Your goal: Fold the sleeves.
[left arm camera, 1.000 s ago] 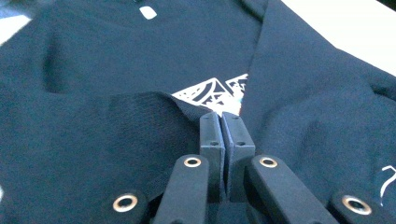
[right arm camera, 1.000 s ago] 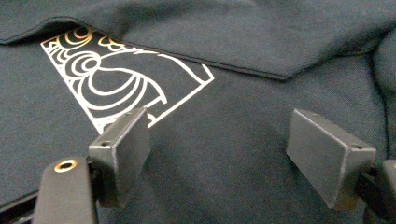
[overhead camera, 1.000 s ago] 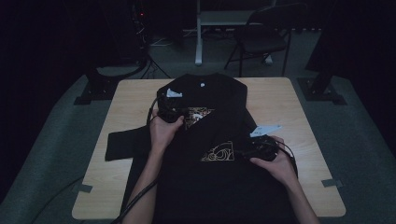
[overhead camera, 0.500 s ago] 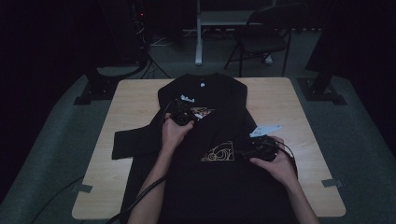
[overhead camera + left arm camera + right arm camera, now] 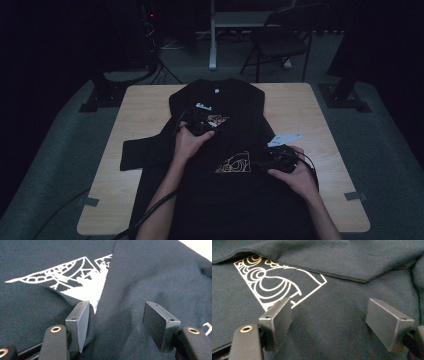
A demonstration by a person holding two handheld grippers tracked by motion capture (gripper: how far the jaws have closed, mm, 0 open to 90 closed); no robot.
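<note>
One black T-shirt [image 5: 225,165] lay spread on one light wooden table [image 5: 145,107], collar toward the far edge, one sleeve lying out to the person's left. Two printed graphics counted: a white one [image 5: 77,275] near the chest, a gold one [image 5: 274,285] lower down. Two grippers on the shirt. Left gripper [image 5: 200,125] rested by the white print; its jaws had just been opening and stood released, folded cloth lying between them, pads clear. Right gripper [image 5: 277,161] rested beside the gold print, jaws wide apart, unclenched, cloth flat beneath. Room dim; one folding chair [image 5: 280,40] stood beyond the table on grey floor.
</note>
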